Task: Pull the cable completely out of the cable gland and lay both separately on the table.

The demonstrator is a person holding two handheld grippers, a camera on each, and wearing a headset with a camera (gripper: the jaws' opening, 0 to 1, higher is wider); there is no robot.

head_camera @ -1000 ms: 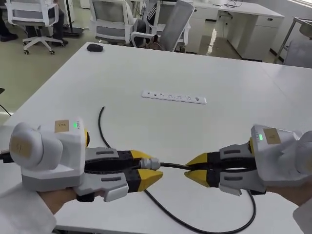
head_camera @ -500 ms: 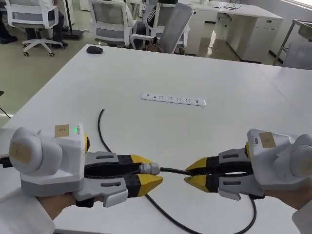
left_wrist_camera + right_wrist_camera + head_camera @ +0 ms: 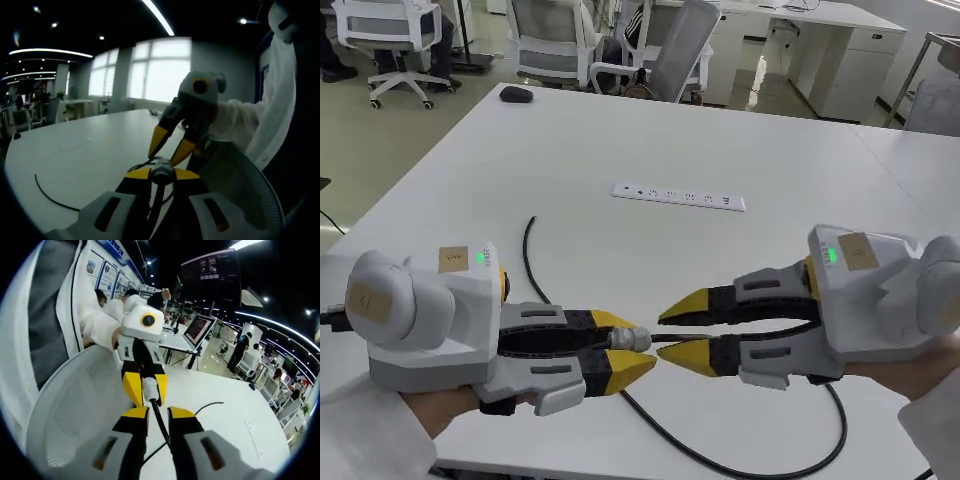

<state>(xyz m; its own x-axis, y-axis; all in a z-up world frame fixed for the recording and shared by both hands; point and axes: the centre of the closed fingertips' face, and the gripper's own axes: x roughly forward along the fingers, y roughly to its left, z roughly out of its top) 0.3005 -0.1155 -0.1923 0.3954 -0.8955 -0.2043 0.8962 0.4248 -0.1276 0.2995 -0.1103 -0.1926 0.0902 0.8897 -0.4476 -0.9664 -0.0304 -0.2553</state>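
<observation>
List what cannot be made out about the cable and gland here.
1. Head view: how much cable sits inside the gland, hidden by the left gripper.
2. Head view: the cable's run beneath the right gripper, hidden by its body.
3. Head view: the power strip's markings, too small.

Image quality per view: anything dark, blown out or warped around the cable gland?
Head view: even light, sharp, cable gland clear. Left gripper view: windows blown out, foreground dim, fisheye-bent. Right gripper view: strong fisheye curve, cable gland well lit.
</observation>
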